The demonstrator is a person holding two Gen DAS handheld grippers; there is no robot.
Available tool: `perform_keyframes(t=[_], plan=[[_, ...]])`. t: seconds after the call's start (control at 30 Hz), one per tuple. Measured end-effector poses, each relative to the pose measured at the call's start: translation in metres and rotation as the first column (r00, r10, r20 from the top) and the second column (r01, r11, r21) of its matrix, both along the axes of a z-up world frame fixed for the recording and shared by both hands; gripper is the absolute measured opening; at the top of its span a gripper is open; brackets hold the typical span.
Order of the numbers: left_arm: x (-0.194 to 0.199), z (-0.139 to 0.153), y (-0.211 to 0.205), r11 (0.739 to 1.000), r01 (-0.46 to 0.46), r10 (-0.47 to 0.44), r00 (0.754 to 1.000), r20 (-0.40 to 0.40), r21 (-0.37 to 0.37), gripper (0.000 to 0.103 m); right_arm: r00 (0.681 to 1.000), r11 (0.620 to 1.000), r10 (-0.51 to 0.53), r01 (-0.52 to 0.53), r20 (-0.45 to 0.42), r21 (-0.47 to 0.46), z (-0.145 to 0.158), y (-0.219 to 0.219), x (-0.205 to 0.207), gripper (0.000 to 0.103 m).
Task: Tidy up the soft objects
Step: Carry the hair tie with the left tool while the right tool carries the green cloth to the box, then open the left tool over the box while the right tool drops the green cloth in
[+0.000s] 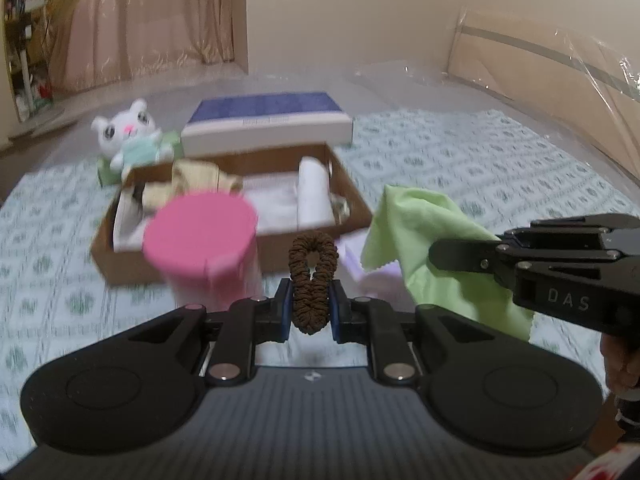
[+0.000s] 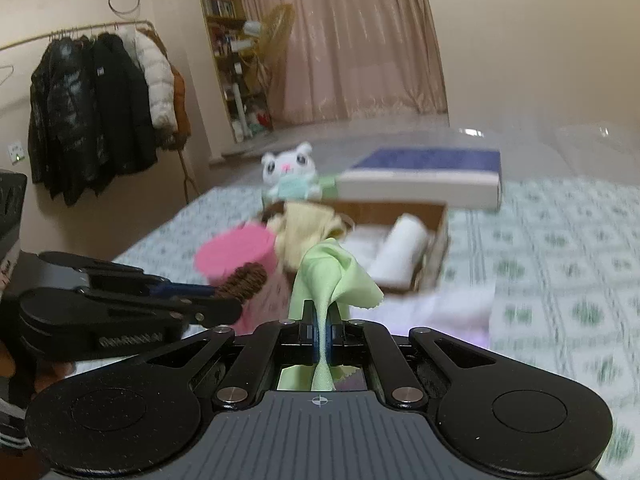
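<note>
My left gripper [image 1: 311,304] is shut on a brown scrunchie [image 1: 313,280] and holds it above the bed, in front of a brown cardboard box [image 1: 236,256]. It also shows in the right wrist view [image 2: 230,290] with the scrunchie [image 2: 244,280]. My right gripper [image 2: 321,330] is shut on a light green cloth [image 2: 330,276] that hangs from it; in the left wrist view the cloth [image 1: 424,232] hangs right of the box from the right gripper [image 1: 434,254]. The box holds a beige cloth [image 1: 200,184] and a white roll [image 1: 314,192].
A pink cylinder [image 1: 204,240] stands in front of the box. A white plush cat [image 1: 128,136] sits behind it, beside a blue and white box [image 1: 268,124]. A pale purple cloth [image 2: 452,308] lies on the patterned bedspread [image 1: 480,152]. Coats hang on a rack [image 2: 96,112].
</note>
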State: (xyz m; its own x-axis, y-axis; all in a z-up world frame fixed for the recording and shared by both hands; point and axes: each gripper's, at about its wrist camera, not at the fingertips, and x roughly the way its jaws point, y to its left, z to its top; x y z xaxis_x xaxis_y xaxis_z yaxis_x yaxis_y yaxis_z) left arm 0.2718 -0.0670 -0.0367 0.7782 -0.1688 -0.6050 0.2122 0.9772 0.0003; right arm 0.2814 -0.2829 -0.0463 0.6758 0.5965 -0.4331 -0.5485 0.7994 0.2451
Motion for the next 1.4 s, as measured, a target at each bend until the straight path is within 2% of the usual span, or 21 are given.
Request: perform_keyframes(t=[0.17, 0.37, 0.53, 0.73, 0.83, 0.97, 1.07, 1.1, 1.17, 1.23, 1.3, 1.4], plan=[[0.049, 0.015, -0.003, 1.0, -0.03, 0.03, 0.999, 0.013, 0.003, 0.016, 1.0, 1.0, 0.002, -0.002, 0.023, 0.022, 0.014, 0.003, 0.048, 0.003], [0.113, 0.023, 0.004, 0.998, -0.058, 0.058, 0.998, -0.01, 0.027, 0.016, 1.0, 0.999, 0.007, -0.007, 0.002, 0.038, 0.017, 0.011, 0.113, 0.003], [0.164, 0.02, 0.011, 0.996, -0.077, 0.079, 0.996, -0.049, 0.05, 0.016, 0.999, 0.999, 0.012, -0.009, -0.053, 0.048, 0.009, 0.028, 0.161, 0.003], [0.215, 0.01, 0.018, 0.994, -0.096, 0.101, 0.988, -0.119, 0.053, 0.016, 0.987, 0.996, -0.001, 0.015, -0.161, 0.085, -0.009, 0.047, 0.214, 0.003], [0.232, 0.003, 0.022, 0.991, -0.12, 0.127, 0.98, -0.153, 0.055, 0.016, 0.979, 0.996, -0.014, 0.032, -0.201, 0.088, -0.019, 0.053, 0.234, 0.003], [0.245, -0.004, 0.024, 0.988, -0.151, 0.153, 0.971, -0.186, 0.022, 0.016, 0.972, 0.995, -0.037, 0.058, -0.231, 0.084, -0.03, 0.058, 0.254, 0.004], [0.254, -0.01, 0.023, 0.985, -0.172, 0.173, 0.962, -0.213, 0.021, 0.017, 0.96, 0.989, -0.062, 0.096, -0.274, 0.113, -0.036, 0.058, 0.267, 0.004], [0.257, -0.011, 0.023, 0.983, -0.181, 0.181, 0.958, -0.221, 0.018, 0.018, 0.955, 0.988, -0.062, 0.101, -0.29, 0.12, -0.037, 0.06, 0.271, 0.005], [0.262, -0.013, 0.025, 0.979, -0.205, 0.201, 0.952, -0.232, 0.004, 0.02, 0.941, 0.985, -0.068, 0.116, -0.331, 0.126, -0.04, 0.059, 0.279, 0.015], [0.265, -0.016, 0.028, 0.972, -0.235, 0.229, 0.943, -0.241, 0.004, 0.022, 0.934, 0.984, -0.079, 0.13, -0.349, 0.126, -0.042, 0.056, 0.283, 0.035], [0.267, -0.018, 0.033, 0.969, -0.246, 0.235, 0.936, -0.261, -0.014, 0.029, 0.935, 0.983, -0.092, 0.139, -0.342, 0.117, -0.042, 0.051, 0.283, 0.04], [0.267, -0.017, 0.038, 0.966, -0.255, 0.236, 0.932, -0.275, -0.036, 0.035, 0.939, 0.984, -0.084, 0.13, -0.334, 0.121, -0.038, 0.044, 0.279, 0.041]])
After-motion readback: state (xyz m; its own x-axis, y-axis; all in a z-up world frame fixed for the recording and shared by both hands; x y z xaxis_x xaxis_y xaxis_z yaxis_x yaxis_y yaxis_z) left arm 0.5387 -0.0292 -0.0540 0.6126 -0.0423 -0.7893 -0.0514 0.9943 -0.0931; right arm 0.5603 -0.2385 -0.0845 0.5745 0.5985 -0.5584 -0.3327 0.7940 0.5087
